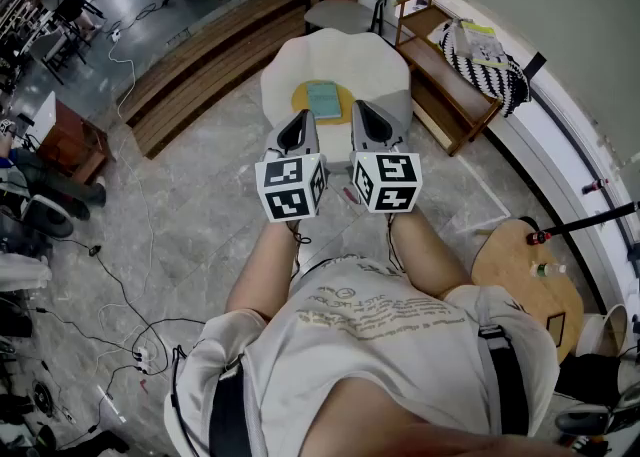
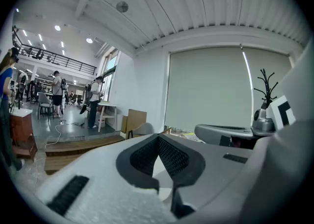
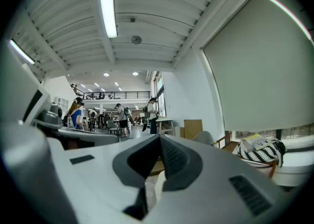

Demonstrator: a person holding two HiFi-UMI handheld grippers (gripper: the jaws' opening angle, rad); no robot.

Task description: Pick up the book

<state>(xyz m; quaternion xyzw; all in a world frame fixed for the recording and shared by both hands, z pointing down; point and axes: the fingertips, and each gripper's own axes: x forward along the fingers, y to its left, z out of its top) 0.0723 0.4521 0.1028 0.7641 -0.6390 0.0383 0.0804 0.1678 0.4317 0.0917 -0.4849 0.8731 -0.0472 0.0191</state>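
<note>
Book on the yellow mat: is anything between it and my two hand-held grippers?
Nothing visible does. The book lies on the yellow mat on a white surface, just beyond the tips of the left hand-held gripper and the right hand-held gripper. Only bare white surface shows between. Both are shut and empty.

Book (image 1: pixel 323 99) print too small; white table's (image 1: pixel 290 70) near edge behind left hand-held gripper (image 1: pixel 297 121) and right hand-held gripper (image 1: pixel 366 111)

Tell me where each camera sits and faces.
Head view: on the person's head, steeply down at the book; arms, torso show.
Left gripper view: on left hand-held gripper, level toward a window blind; shut jaws show.
Right gripper view: on right hand-held gripper, level toward the hall; shut jaws show.
Shared: striped bag, in head and right gripper views.
</note>
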